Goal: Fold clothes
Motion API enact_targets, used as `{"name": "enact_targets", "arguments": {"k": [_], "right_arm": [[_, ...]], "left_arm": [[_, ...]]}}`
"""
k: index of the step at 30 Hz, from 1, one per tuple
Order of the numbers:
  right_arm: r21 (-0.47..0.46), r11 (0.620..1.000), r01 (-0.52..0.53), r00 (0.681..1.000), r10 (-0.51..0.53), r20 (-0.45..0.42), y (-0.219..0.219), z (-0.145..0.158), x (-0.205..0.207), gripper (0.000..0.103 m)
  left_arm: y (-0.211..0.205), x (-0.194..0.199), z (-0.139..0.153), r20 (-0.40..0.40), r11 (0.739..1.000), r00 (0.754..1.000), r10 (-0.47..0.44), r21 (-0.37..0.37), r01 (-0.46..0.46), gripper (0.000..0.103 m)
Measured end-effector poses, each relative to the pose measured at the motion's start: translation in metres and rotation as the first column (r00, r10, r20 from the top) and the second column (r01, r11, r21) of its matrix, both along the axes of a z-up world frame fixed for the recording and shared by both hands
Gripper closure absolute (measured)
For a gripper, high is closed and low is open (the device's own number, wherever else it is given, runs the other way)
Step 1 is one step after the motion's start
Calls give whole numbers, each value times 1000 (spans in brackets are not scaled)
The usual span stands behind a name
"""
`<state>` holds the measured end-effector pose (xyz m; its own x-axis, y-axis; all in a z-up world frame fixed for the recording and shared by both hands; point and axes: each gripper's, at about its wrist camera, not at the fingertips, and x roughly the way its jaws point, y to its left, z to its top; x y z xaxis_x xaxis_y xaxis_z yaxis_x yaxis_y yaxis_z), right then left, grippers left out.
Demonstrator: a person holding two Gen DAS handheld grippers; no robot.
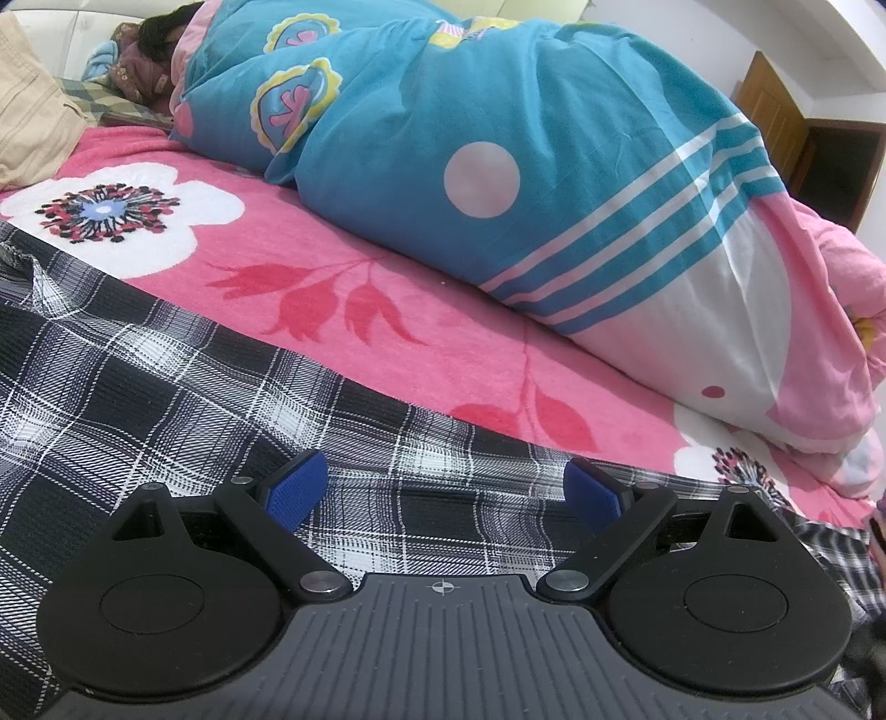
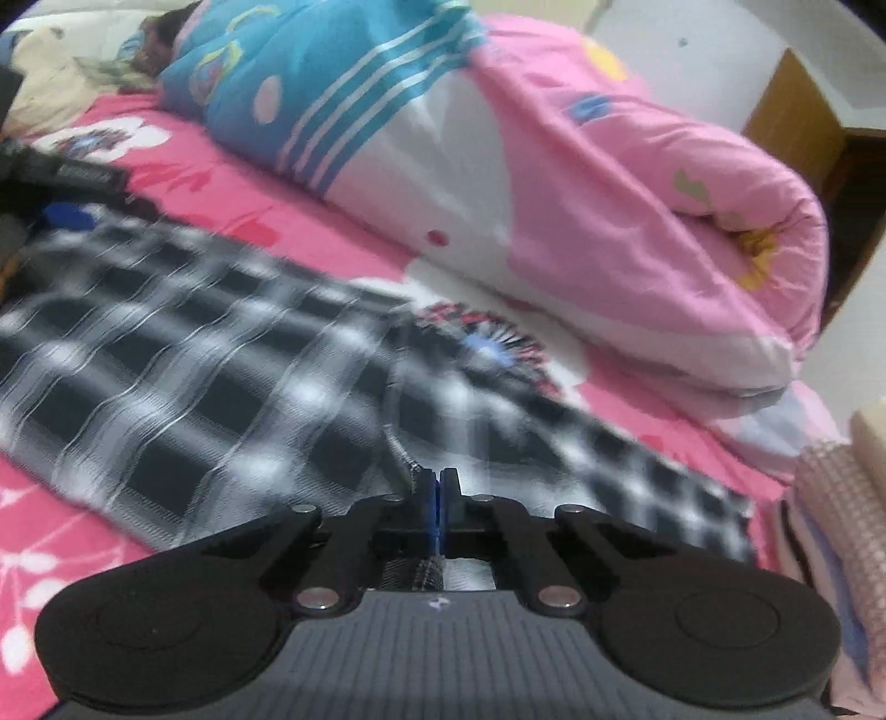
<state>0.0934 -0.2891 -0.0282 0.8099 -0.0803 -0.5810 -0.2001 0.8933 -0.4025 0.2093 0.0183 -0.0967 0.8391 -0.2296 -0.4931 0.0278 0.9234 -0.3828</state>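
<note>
The blue pads of the right gripper are pressed together on a fold of the checked shirt, a bunched strip of the black-and-white cloth showing below the closed fingers and more of it rising beside them at the left. The shirt lies spread over the pink flowered blanket on the bed, running from the upper left down to the right past the gripper; this view is blurred, so its weave and edges are hard to make out. The left gripper has its blue pads spread wide apart above the same shirt, with nothing between them; whether they touch the cloth cannot be told. From this side the shirt covers the near part of the blanket, its edge running diagonally across the pink surface with its white flowers and red leaves. Behind the shirt, a thick quilt in blue, white and pink lies along the far side of the bed, and a person's dark-haired head shows at its far end beside a cream pillow. A wooden door stands at the far right, and in the right wrist view folded pink knitted cloth sits at the right edge.
</note>
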Motion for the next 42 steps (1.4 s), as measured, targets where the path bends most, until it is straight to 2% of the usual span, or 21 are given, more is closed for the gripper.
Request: {"name": "enact_targets", "arguments": {"k": [5, 10, 17, 29, 33, 36, 38, 42], "right_arm": [[-8, 997, 79, 995, -78, 62, -27, 17, 25, 103], [-13, 989, 145, 988, -144, 61, -55, 19, 62, 103], [13, 980, 197, 980, -197, 23, -82, 7, 107, 103], [26, 980, 199, 979, -198, -41, -96, -28, 153, 103], [87, 974, 209, 977, -203, -68, -110, -39, 164, 103], [175, 942, 285, 958, -276, -72, -133, -38, 171, 103], [276, 896, 348, 937, -337, -87, -156, -33, 175, 103], [458, 809, 370, 920, -386, -62, -188, -7, 147, 102]], "left_arm": [[-1, 0, 0, 0, 1000, 1000, -1, 3, 1, 10], [-1, 0, 0, -1, 1000, 1000, -1, 6, 1, 10], [-2, 0, 1, -2, 1000, 1000, -2, 13, 2, 10], [-3, 0, 2, -4, 1000, 1000, -3, 23, 3, 9], [-3, 0, 1, -3, 1000, 1000, -3, 24, 3, 9], [-3, 0, 1, -3, 1000, 1000, -2, 25, 2, 9], [-3, 0, 1, -3, 1000, 1000, -2, 24, 2, 9], [-3, 0, 1, -2, 1000, 1000, -1, 21, 1, 9]]}}
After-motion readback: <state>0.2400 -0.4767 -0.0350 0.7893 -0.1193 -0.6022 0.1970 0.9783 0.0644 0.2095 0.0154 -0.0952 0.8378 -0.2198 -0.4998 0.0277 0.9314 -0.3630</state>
